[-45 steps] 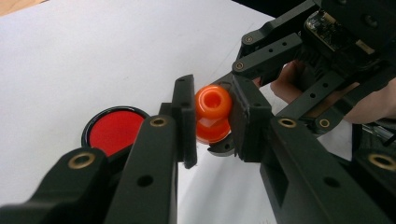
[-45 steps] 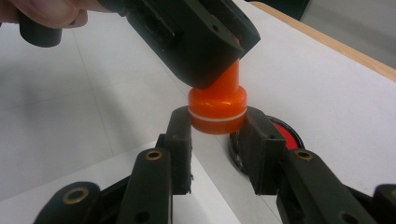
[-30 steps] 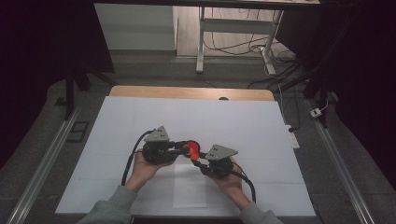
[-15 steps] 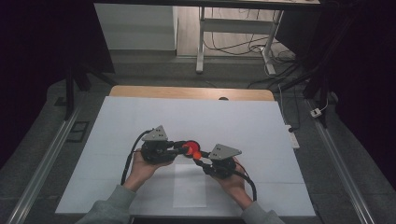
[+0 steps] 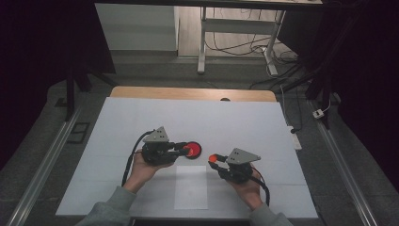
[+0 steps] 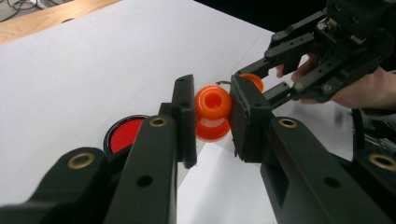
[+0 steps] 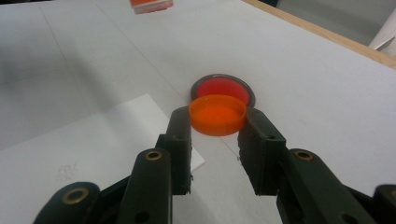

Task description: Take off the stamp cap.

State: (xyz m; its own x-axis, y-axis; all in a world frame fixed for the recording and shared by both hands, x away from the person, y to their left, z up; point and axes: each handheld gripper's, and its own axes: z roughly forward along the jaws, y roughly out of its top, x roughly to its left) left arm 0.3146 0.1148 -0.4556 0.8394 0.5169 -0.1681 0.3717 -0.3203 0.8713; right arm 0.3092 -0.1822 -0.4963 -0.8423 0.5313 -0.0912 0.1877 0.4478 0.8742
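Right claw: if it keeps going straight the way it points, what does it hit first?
Probably the red disc lying on the table: it sits right beyond the orange cap held by the right claw. Depth is unclear.

Dim room, grey floor [image 5: 56,155], cables [image 5: 235,47]

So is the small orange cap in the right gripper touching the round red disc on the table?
Apart. In the high view the small orange cap, held in the right gripper, sits clear of the round red disc, with white table between them.
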